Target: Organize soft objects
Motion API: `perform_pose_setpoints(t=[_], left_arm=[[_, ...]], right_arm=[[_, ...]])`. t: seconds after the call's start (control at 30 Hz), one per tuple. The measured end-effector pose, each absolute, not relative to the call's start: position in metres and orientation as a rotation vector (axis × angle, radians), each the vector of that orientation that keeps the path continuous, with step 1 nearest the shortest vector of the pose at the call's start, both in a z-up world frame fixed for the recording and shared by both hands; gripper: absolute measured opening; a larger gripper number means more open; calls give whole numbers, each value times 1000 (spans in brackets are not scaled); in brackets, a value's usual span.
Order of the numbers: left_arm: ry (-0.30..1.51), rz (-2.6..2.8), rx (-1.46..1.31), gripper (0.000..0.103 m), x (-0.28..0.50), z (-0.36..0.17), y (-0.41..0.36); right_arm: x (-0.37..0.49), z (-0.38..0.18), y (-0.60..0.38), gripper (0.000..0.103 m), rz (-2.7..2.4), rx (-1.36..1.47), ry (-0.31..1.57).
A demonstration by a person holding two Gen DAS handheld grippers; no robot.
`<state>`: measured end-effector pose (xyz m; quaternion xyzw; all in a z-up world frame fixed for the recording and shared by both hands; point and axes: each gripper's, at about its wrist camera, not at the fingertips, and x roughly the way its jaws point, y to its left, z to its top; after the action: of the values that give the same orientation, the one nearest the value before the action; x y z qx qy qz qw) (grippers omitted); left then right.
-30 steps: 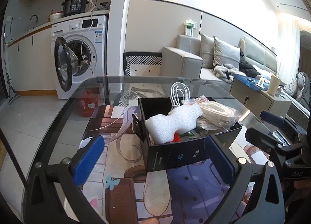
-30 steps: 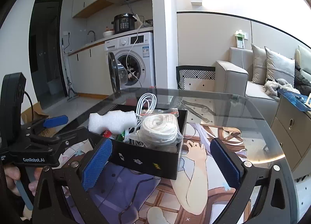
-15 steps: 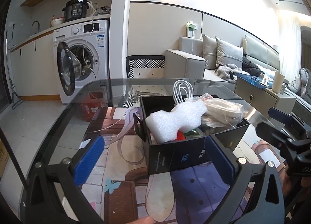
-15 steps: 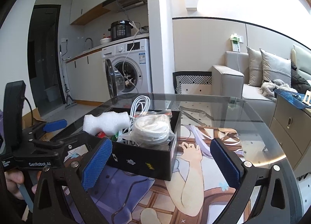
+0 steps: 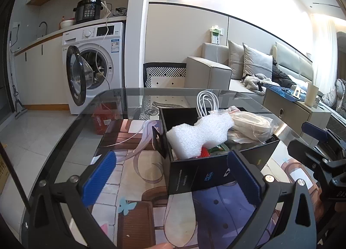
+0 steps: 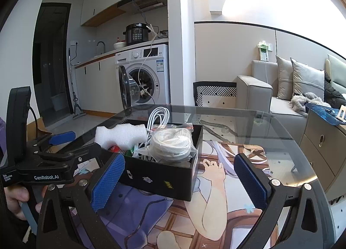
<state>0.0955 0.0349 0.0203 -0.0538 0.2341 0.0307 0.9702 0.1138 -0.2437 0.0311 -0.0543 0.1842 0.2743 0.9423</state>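
Right wrist: lumpy white foam (image 6: 121, 134)

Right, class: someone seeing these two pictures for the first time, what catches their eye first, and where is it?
The black box at mid-table, overfilled: a white foam block sticks up on its left side, beside a clear bag of white cord and a looped white cable. Next, both open grippers' blue fingers frame the box. Behind stands a washing machine, door ajar.
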Motion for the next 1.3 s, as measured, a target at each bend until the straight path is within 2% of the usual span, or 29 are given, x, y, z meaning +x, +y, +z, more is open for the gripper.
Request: perform_pose_setpoints(t=[1.3], left_arm=[[455, 73, -91, 103, 92, 20, 32]], right_arm=[[117, 31, -243, 103, 560, -120, 374]])
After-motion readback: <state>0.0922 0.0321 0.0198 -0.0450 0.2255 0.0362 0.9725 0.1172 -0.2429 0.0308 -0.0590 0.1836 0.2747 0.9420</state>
